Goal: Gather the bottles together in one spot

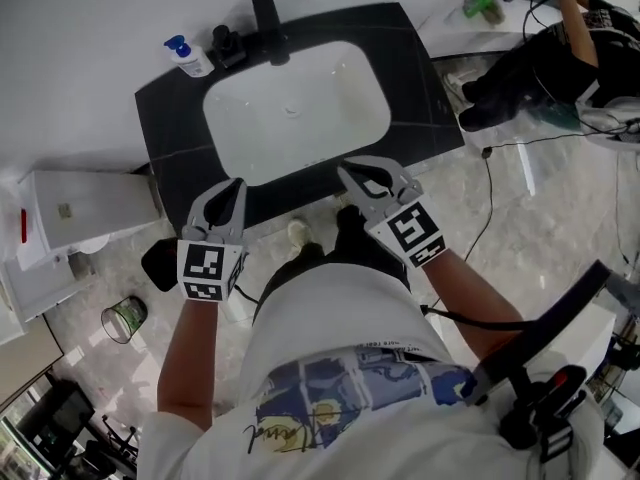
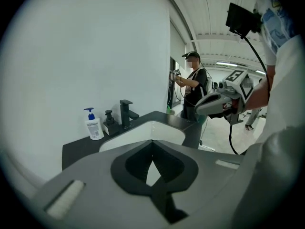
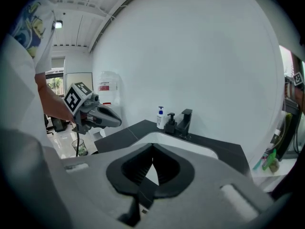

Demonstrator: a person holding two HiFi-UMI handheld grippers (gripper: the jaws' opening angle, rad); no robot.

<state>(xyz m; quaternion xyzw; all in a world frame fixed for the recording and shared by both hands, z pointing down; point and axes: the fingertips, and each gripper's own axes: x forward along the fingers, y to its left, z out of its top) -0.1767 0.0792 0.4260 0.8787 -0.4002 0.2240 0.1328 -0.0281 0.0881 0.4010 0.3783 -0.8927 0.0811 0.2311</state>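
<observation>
I hold left gripper (image 1: pixel 236 186) out front, jaws pressed together, nothing between them. Right gripper (image 1: pixel 350 173) well apart beside it, jaws likewise closed, empty. Both tilt somewhat downward, tips angled slightly toward each other, marker cubes facing up. Left forearm (image 1: pixel 195 353) and right forearm (image 1: pixel 478 298) bare, stretched forward.

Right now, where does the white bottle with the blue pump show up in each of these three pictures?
Head view: white bottle at upper left, on the back corner of the dark counter.
Left gripper view: white bottle left of centre, against the wall.
Right gripper view: white bottle just right of centre, at the back of the counter.
Shared landmark: the black faucet, to the bottle's right in all three.
</observation>
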